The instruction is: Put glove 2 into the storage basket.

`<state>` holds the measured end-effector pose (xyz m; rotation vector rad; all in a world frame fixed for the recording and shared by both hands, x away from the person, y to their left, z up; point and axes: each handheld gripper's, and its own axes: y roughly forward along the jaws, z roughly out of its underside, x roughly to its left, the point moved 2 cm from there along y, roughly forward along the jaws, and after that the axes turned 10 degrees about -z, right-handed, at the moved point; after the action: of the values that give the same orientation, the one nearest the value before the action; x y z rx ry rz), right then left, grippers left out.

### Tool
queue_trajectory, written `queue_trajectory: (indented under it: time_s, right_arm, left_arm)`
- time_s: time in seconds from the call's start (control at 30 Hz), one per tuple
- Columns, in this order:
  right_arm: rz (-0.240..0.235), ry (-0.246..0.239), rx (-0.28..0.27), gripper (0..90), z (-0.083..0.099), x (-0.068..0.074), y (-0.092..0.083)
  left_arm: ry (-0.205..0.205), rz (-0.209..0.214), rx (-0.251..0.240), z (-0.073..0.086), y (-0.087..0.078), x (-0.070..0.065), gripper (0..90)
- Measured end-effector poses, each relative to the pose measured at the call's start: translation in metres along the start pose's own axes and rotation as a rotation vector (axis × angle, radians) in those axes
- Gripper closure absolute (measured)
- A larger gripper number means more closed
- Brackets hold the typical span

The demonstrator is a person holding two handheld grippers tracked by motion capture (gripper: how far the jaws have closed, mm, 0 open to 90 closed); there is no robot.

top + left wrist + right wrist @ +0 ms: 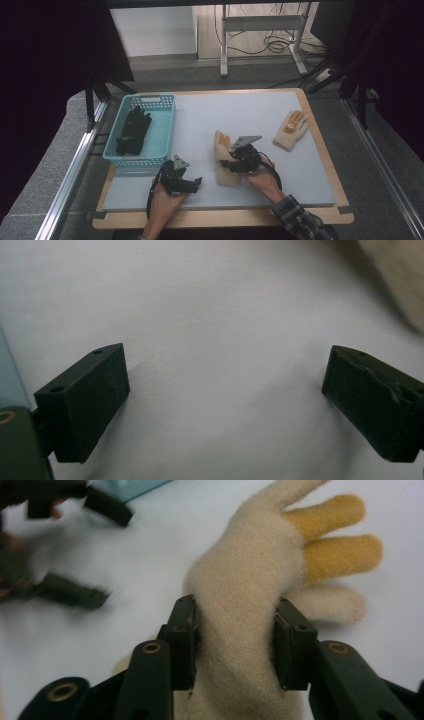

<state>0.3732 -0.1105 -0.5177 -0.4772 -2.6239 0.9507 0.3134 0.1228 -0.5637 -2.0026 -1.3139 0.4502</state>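
Two black jaws of the right tongs (234, 645) clamp the cream glove (250, 600) across its palm as it lies mid-table; squeeze evenly so the soft knit probably won't slip, then lift toward the teal basket (167, 131). Left tongs (225, 405) wait spread apart, holding nothing

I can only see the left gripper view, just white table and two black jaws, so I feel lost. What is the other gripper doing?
Observer: The right gripper is pinching a cream glove across its middle, pads pressing both sides.
Operator: Is that the only glove?
Observer: No, a second glove, cream with yellow fingers, lies flat near the table's far right.
Operator: What's the bluish bit at my left edge?
Observer: A teal basket, with black gloves lying inside it.
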Motion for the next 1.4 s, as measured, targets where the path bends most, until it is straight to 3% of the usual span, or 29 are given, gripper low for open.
queue_trajectory:
  time_s: [0.1,0.17,0.3,0.47,0.57,0.7,0.77,0.8,0.83,0.93,1.03,1.1,1.13,1.23,1.4]
  right_arm:
    - [-0.005,-0.012,0.040,37.1,0.014,0.005,0.003]
    - [0.018,-0.015,0.019,30.0,0.017,0.003,-0.002]
    - [0.041,0.037,-0.031,30.4,0.020,-0.016,-0.024]
    - [0.090,0.057,-0.021,57.4,0.023,-0.035,-0.034]
    - [0.057,0.073,-0.026,59.3,0.023,-0.038,-0.028]
    - [0.009,0.063,0.019,57.9,0.023,-0.031,-0.007]
    - [0.013,0.050,0.047,71.2,0.026,-0.027,0.000]
    - [-0.015,0.060,0.034,79.8,0.027,-0.025,0.001]
    - [-0.012,0.061,0.035,84.7,0.027,-0.024,0.000]
    - [0.045,0.035,0.027,86.3,0.024,-0.017,-0.010]
    - [0.058,0.042,-0.047,83.4,0.020,-0.012,-0.032]
    - [0.086,0.054,-0.095,66.9,0.021,-0.012,-0.047]
    - [0.108,0.052,-0.090,62.9,0.023,-0.013,-0.051]
    - [0.143,0.061,-0.079,56.4,0.030,-0.024,-0.058]
    - [0.163,0.126,-0.107,50.7,0.042,-0.055,-0.071]
  left_arm:
    - [0.000,0.000,-0.001,0.000,0.000,0.000,5.1]
    - [-0.002,0.000,-0.001,0.000,0.000,0.000,5.1]
    - [-0.002,0.000,0.000,0.000,0.000,0.000,5.1]
    - [-0.002,0.000,0.000,0.000,0.000,0.000,5.2]
    - [-0.002,0.000,0.000,0.000,0.000,0.000,5.2]
    - [-0.002,0.000,0.000,0.000,0.000,0.000,5.2]
    - [-0.002,0.000,-0.001,0.000,0.000,0.000,5.2]
    - [-0.002,0.000,0.000,0.000,0.000,0.000,5.2]
    - [-0.002,0.000,0.000,0.000,0.000,0.000,5.2]
    - [-0.002,0.000,-0.001,0.000,0.000,0.000,5.2]
    - [-0.002,0.000,0.000,0.000,0.000,0.000,5.2]
    - [-0.002,0.000,0.000,0.000,0.000,0.000,5.2]
    - [-0.002,0.000,0.000,0.000,0.000,0.000,5.2]
    - [-0.001,0.000,0.000,0.000,0.000,0.000,5.2]
    - [-0.001,0.000,0.000,0.000,0.000,0.000,5.2]
